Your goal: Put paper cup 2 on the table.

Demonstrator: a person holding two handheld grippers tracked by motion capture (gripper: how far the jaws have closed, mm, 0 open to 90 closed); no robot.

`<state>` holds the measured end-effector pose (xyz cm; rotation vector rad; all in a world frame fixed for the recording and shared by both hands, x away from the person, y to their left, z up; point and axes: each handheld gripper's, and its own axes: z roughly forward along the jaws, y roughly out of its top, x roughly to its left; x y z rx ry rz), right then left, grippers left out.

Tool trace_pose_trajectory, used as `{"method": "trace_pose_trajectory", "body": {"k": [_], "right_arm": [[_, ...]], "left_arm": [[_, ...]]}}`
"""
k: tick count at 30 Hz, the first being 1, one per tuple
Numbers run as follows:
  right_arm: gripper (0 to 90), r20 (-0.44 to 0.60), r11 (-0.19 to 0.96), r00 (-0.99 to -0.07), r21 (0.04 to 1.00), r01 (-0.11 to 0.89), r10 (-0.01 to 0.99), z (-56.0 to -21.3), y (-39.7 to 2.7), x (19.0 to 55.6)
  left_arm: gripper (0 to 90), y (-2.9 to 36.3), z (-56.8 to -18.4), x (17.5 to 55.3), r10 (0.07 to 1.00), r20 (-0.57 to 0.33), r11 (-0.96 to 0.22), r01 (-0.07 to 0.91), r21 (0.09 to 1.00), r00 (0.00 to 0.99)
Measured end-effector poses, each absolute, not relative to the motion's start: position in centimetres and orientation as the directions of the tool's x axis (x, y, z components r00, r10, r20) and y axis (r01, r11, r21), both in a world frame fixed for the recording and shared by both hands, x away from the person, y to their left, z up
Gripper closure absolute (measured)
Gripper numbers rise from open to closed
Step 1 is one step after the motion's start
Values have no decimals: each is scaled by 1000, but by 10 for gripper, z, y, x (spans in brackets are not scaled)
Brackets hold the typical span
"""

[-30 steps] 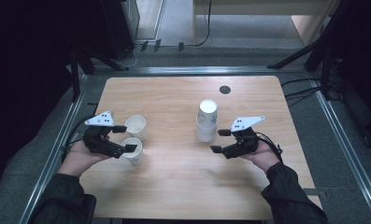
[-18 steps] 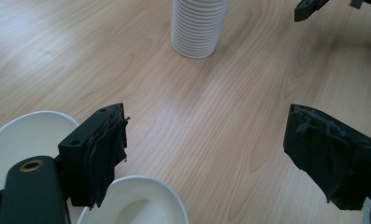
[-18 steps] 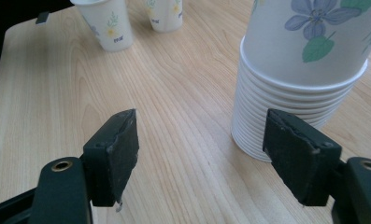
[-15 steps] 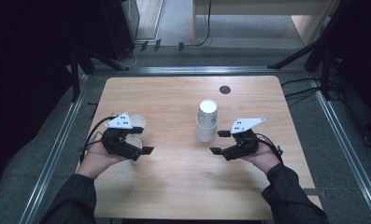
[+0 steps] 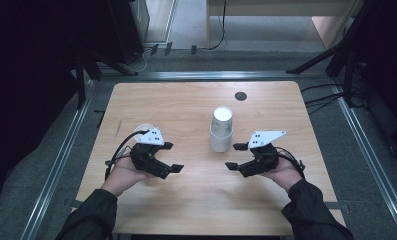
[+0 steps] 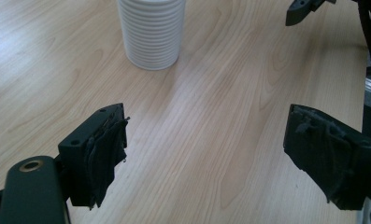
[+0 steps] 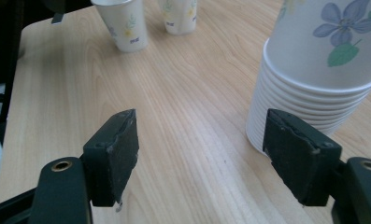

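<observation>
The upright stack of white ribbed paper cups (image 5: pixel 221 131) is flanked by 2 empty, wide-open claws, the right gripper (image 5: pixel 236 156) set nearer than the left gripper (image 5: pixel 173 169).

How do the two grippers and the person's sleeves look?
Both the left gripper and the right gripper are black, with two blocky jaws faced with dark worn pads. Each carries a grey three-cornered plate marked with small dark dots, and a black cable trails from each. The sleeves are dark.
</observation>
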<state>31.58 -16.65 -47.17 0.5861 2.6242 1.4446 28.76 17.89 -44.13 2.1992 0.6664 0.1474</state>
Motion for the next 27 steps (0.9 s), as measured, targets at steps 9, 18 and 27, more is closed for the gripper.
{"method": "trace_pose_trajectory", "body": {"k": [9,18,27], "right_arm": [[270,104,475,-922,832,285,372,-471,-167,311],[269,103,483,-927,830,279,360,-473,-163,312],[269,105,485,-927,828,282,360,-474,-164,313]], "left_arm": [[137,161,-449,289,522,-134,-489,424,762,842],[137,147,-459,289,509,-124,-502,410,762,852],[141,149,-464,288,518,-119,-496,411,765,847]]}}
